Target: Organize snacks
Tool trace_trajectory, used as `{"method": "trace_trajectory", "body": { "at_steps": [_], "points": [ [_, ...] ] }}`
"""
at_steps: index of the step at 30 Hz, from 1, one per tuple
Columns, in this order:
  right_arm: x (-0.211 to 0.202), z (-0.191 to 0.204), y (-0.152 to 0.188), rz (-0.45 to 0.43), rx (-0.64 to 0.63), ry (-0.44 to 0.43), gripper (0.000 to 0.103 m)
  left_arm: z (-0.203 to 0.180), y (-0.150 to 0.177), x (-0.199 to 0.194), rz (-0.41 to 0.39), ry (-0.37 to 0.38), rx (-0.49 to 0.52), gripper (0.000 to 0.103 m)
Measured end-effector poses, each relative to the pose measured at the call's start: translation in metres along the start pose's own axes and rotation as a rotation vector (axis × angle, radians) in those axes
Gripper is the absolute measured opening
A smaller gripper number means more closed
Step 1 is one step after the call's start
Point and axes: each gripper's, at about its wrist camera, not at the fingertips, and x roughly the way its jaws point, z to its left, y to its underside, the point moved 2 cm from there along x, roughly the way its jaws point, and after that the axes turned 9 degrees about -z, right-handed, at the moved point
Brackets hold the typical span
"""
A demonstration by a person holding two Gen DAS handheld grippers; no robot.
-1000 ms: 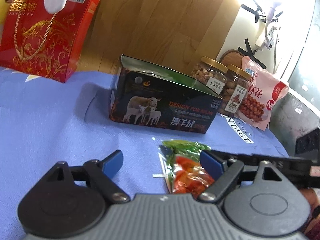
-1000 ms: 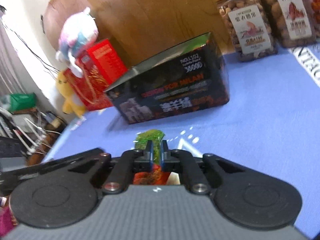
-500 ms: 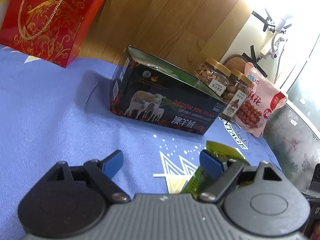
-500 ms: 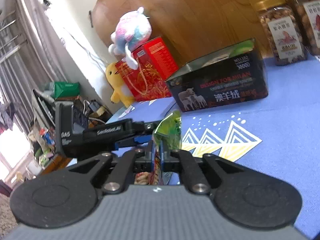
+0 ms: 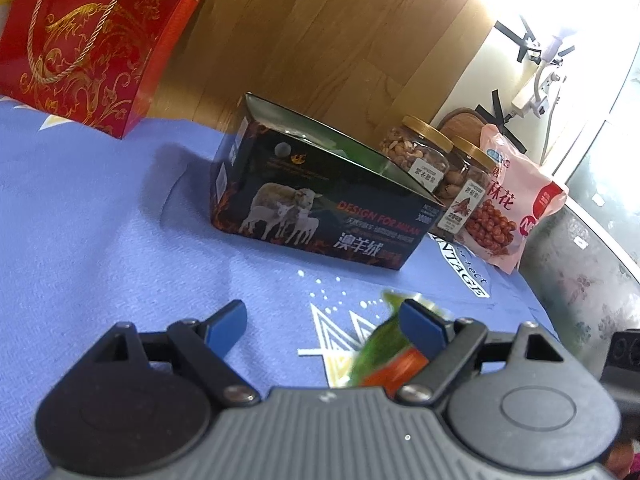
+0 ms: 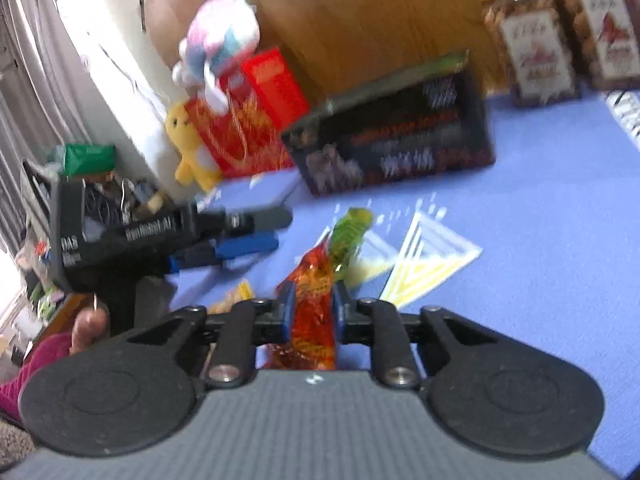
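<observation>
Tablecloth (image 5: 100,208), blue, under both tools. Ahead of the left gripper (image 5: 320,320) sits the open-topped black box (image 5: 320,208), lid-less side up; beyond it to the right two nut jars (image 5: 416,160) and a pink snack bag (image 5: 508,208); far left ahead a red gift box (image 5: 92,40). Snack packet (image 6: 316,304), red-orange with a green end, is pinched between the right gripper (image 6: 312,312) pads, jaws nearly closed on it, green tip poking forward above the cloth, box ahead and slightly right. Left gripper jaws stand wide apart, holding nothing; the packet shows just beside its right finger.

Risk, as I judge it: grip is on thin crinkly film near the packet's middle, so it could slide or twist out on the carry to the box; floppy green end may catch the box rim and fold instead of dropping in. Right view is blurred, so exact bite depth unclear. Left tool close by could get bumped.

Pose: right tool level, pointing at the box, low over cloth; left tool level too, to the right one's left, hand (image 6: 90,328) gripping its handle.
</observation>
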Motion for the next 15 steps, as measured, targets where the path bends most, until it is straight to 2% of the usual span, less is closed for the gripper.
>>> {"method": "trace_trajectory", "body": {
  "at_steps": [3,6,9,13,15],
  "points": [
    [-0.013,-0.016,-0.011,-0.076,0.046,0.055,0.016,0.000,0.001,0.000,0.001,-0.004,0.001,0.086],
    [-0.024,-0.029,-0.016,-0.120,0.113,0.050,0.016,0.000,0.000,0.000,0.003,-0.006,0.004,0.086],
    [-0.029,-0.033,-0.016,-0.128,0.172,-0.002,0.016,0.000,0.000,0.000,0.004,-0.009,0.002,0.086],
    [-0.027,-0.027,-0.012,-0.105,0.248,-0.159,0.015,0.000,0.000,0.000,0.003,-0.010,0.002,0.086],
    [-0.023,-0.021,-0.009,-0.082,0.238,-0.171,0.014,0.000,0.000,0.000,0.002,-0.009,-0.001,0.086]
  ]
}}
